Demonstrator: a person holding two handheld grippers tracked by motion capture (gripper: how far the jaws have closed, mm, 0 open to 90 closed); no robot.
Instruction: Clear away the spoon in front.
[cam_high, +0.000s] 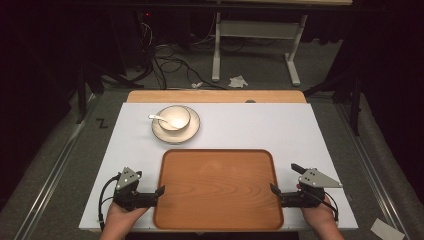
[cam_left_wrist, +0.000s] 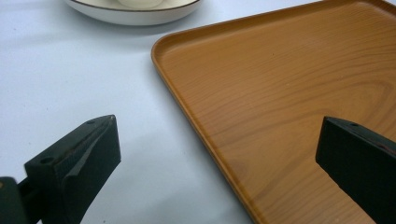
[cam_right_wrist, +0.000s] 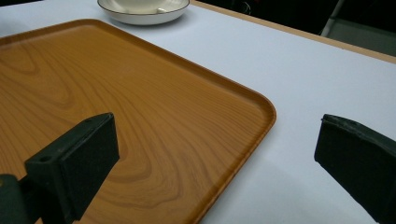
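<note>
Wooden tray (cam_high: 218, 190), unlabelled, "Z" mark (cam_high: 102, 123) on floor

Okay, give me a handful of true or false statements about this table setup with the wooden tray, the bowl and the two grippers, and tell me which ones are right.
1. The wooden tray has nothing on it. True.
2. The bowl stands on the tray. False: it sits on a plate on the white table, beyond the tray's far left corner.
3. A white spoon rests in the bowl with its handle sticking out to the left in the high view. True.
4. The left gripper is clamped on the tray's rim. False: its jaws stand open, one over the table, one over the tray.
5. The right gripper is open at the tray's right edge. True.
</note>
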